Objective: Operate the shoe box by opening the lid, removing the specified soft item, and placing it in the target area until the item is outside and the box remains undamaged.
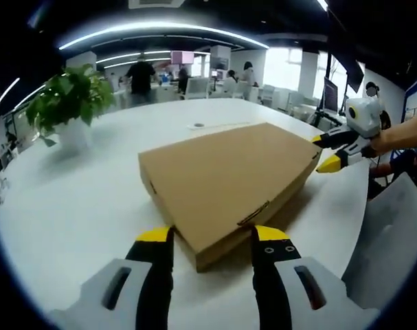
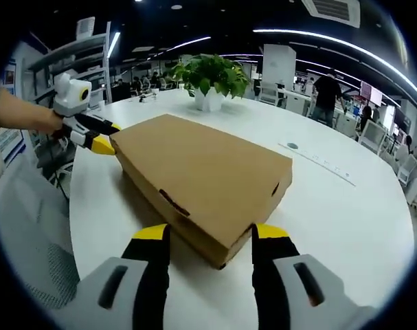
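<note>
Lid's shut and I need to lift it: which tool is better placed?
Nearly even. Left tool, slightly: open, straddling the box corner, with a lid tab right beside it. Right tool sits similarly at the far corner.

One box (image 1: 229, 185), two grippers (image 1: 213, 237) (image 2: 209, 234), one potted plant (image 1: 69, 103), one table (image 1: 77, 199), perhaps five or six people in the blurred background

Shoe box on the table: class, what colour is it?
The shoe box is plain brown cardboard, clearest in the right gripper view.
</note>
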Tool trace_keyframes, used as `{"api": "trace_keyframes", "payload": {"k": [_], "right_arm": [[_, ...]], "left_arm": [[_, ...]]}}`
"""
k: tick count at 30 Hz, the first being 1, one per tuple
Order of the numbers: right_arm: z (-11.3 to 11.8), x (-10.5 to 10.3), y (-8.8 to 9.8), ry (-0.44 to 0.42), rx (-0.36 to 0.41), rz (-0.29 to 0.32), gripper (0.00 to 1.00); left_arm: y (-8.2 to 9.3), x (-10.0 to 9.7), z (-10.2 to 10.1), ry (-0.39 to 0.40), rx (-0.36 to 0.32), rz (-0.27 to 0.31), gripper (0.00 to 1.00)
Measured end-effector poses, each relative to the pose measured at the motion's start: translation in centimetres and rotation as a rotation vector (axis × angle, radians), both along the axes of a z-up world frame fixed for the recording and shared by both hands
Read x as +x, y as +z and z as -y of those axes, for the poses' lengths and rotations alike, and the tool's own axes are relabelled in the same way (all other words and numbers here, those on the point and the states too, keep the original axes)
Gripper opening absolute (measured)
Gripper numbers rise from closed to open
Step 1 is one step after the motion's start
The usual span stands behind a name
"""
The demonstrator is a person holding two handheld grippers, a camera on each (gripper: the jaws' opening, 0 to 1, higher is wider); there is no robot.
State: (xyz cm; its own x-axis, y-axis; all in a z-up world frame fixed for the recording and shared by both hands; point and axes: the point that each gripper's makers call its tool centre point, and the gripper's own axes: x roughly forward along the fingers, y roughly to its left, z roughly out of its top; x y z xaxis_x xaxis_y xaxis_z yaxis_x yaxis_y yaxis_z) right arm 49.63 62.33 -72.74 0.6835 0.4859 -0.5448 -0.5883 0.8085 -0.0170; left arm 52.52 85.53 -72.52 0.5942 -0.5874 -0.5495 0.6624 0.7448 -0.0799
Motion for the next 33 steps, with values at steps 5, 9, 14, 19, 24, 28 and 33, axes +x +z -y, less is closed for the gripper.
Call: {"api": "trace_keyframes", "payload": {"k": [5,9,14,19,24,28,33], "right_arm": [[-0.6,-0.6,0.1,-0.014,0.010,0.001,0.44],[-1.0,-1.0,0.1,-0.021,0.015,0.001,0.44],[-1.8,-1.6,0.1,-0.032,0.025,-0.002,0.45],[-2.5,-2.3,0.1,-0.030,0.026,-0.006,0.44],[-3.3,-3.0,0.2,-0.029,0.033,-0.011,0.43],[-4.0,-3.5,0.3,-0.029,0.038,-0.014,0.42],[-4.3,-3.7,0.4,-0.035,0.045,-0.015,0.40]], "left_arm": [[0.0,-0.2,-0.6,-0.016,0.004,-0.005,0.44],[-0.1,-0.3,-1.1,-0.028,0.007,-0.009,0.44],[-0.2,-0.5,-1.7,-0.039,0.010,-0.006,0.45],[-0.2,-0.6,-2.4,-0.052,0.013,-0.005,0.45],[-0.2,-0.9,-3.2,-0.063,0.016,-0.007,0.45],[-0.2,-1.0,-3.8,-0.078,0.024,-0.014,0.45],[-0.1,-1.3,-4.1,-0.084,0.027,-0.022,0.45]]}}
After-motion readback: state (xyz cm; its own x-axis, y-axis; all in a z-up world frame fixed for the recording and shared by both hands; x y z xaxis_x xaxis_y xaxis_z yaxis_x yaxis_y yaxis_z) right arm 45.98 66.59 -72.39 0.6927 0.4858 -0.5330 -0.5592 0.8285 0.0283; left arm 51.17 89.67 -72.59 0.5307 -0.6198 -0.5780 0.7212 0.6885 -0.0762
